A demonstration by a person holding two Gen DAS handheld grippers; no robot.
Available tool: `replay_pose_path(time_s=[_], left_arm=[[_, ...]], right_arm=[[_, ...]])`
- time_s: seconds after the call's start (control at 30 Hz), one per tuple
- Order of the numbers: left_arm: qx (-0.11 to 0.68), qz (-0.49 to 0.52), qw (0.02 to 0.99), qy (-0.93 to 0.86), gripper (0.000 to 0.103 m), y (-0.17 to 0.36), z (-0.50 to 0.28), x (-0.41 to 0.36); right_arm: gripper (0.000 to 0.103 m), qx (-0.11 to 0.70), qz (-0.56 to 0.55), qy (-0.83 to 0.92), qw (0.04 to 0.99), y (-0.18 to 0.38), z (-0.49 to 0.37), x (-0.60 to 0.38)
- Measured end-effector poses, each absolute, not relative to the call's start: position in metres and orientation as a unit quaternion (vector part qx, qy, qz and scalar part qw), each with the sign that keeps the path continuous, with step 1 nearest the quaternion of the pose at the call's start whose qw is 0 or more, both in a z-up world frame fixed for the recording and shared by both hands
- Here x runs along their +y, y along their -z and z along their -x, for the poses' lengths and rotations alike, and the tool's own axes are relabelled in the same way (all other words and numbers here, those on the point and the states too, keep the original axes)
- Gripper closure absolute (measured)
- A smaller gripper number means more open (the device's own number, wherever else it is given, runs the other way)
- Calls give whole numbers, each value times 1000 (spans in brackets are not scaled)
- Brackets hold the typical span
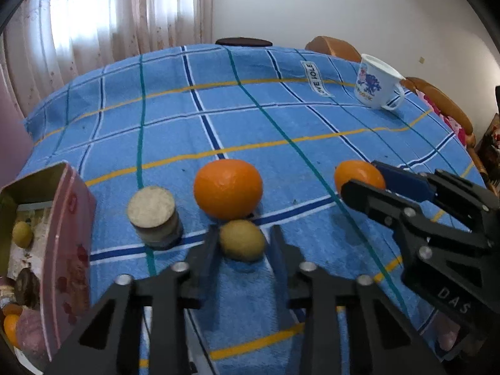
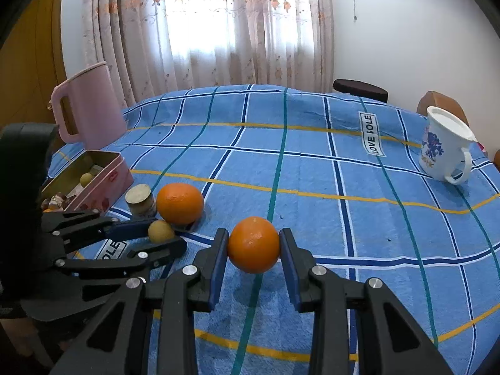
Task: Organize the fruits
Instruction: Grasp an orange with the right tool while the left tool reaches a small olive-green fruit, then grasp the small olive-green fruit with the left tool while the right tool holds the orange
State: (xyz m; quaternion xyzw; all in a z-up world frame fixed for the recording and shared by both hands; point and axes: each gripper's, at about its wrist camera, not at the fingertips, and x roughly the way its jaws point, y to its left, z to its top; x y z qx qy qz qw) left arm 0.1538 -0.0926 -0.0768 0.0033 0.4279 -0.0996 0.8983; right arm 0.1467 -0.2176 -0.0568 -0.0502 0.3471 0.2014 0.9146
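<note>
Bracketing a small yellow-green fruit point(image 1: 242, 240), the left tongs point(image 1: 242, 243) stand spread, one finger on each side of it with a gap showing on both sides, so nothing is pinched. The right tongs point(image 2: 253, 245) close on an orange point(image 2: 253, 244), their blue pads against its two flanks. Two oranges lie out on the blue checked cloth of the bench point(image 2: 312, 172): the one between the right tongs and a second orange point(image 1: 228, 189) just at 12 o'clock of the small fruit in the left wrist view, touching or nearly touching it. One small jar point(image 1: 154, 215) with a pale lid stands at 9 o'clock of that second orange, close beside it. One pink tin box point(image 1: 67, 250) sits open at the 8 o'clock edge of the left view; inside it one more yellow-green fruit point(image 1: 22, 234) shows, with a bit of orange fruit and some darker pieces that cannot be counted surely. One white mug point(image 2: 445, 145) with a blue print stands at 2 o'clock in the right wrist view, well apart from the fruit, and one pink pitcher point(image 2: 89, 104) stands at 10 o'clock behind the box.
</note>
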Motion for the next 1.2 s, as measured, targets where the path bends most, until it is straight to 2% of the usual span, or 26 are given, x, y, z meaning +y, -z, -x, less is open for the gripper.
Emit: replay_pose_path(time_s=[0.5, 1.2], left_arm=[[350, 7, 931, 103, 73, 53, -132, -86], [288, -1, 954, 79, 73, 40, -113, -83]], right_arm=[[68, 308, 41, -220, 925, 48, -135, -221], [68, 258, 39, -232, 937, 37, -117, -224]])
